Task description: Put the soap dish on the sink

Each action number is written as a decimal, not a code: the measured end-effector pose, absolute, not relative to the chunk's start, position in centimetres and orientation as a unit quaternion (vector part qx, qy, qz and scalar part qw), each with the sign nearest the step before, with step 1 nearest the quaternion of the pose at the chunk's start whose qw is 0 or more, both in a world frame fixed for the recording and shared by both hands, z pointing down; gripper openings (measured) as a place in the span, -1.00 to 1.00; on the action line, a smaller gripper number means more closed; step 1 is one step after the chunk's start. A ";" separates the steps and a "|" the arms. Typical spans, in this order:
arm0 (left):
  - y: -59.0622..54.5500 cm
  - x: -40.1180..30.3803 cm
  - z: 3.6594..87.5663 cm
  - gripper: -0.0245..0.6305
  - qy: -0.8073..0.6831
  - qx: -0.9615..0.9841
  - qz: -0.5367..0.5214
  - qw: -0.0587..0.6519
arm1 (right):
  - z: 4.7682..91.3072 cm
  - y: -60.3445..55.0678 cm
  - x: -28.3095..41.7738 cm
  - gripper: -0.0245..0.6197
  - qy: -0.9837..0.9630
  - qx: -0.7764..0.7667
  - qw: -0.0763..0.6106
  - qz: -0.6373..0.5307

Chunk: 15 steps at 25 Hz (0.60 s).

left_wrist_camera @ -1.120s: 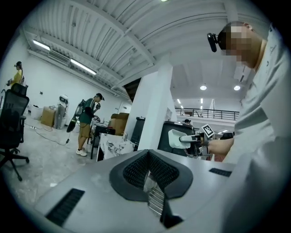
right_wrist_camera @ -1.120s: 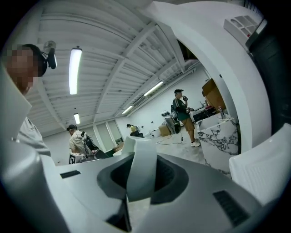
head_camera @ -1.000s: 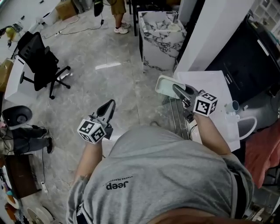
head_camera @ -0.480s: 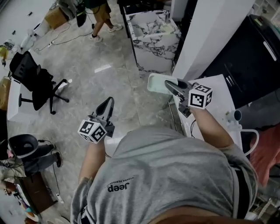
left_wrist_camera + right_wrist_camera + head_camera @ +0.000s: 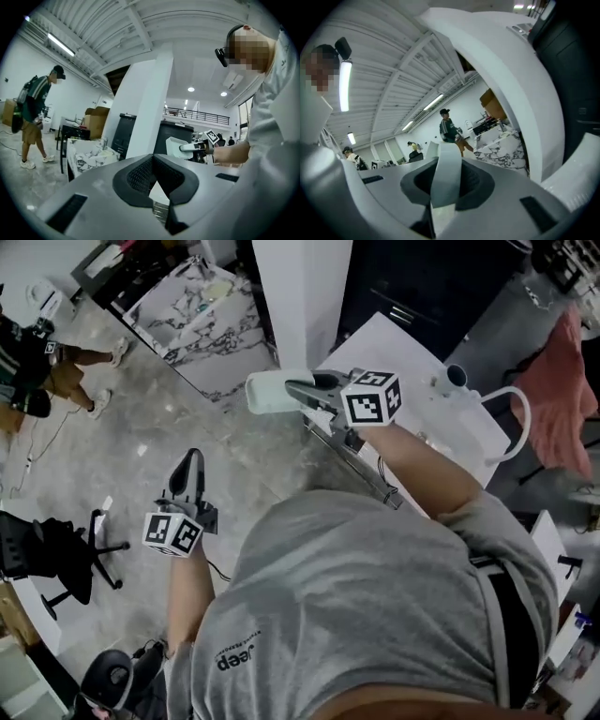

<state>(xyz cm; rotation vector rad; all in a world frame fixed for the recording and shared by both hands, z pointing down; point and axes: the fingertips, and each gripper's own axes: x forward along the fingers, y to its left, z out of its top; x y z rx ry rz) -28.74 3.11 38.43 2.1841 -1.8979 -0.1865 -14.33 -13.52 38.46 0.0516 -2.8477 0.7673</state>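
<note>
Grey T-shirt (image 5: 356, 615), apparently Jeep-branded

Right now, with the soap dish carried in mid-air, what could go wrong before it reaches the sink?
1. The right tongs pinch the soap dish by one edge only, and most of it sticks out past the tips. It could tilt or slip out over the hard floor.
2. The white pillar stands close beyond the dish, next to the marble sink. A careless swing toward the sink might clip it.
</note>
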 end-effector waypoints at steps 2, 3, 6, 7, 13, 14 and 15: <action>0.5 -27.8 38.5 -0.88 -0.629 0.766 -0.055 0.118 | 39.0 -16.7 -12.4 -0.58 -0.954 0.063 0.081 0.282; -0.9 -27.3 38.6 -0.88 -0.618 0.776 -0.050 0.117 | 39.4 -18.4 -11.2 -0.58 -0.950 0.087 0.073 0.291; -5.0 -25.4 38.9 -0.88 -0.588 0.799 -0.040 0.118 | 40.7 -23.8 -7.1 -0.58 -0.935 0.165 0.054 0.309; -6.4 -24.7 39.0 -0.88 -0.578 0.806 -0.038 0.119 | 41.3 -25.6 -5.7 -0.58 -0.930 0.190 0.051 0.312; -15.2 -19.9 40.6 -0.88 -0.520 0.844 -0.031 0.126 | 45.7 -34.5 3.0 -0.58 -0.887 0.317 0.035 0.334; -16.7 -19.0 40.9 -0.88 -0.511 0.849 -0.028 0.128 | 46.5 -35.8 4.2 -0.58 -0.880 0.334 0.034 0.336; -18.0 -18.1 41.3 -0.88 -0.502 0.855 -0.025 0.129 | 47.4 -37.1 5.4 -0.58 -0.873 0.350 0.034 0.339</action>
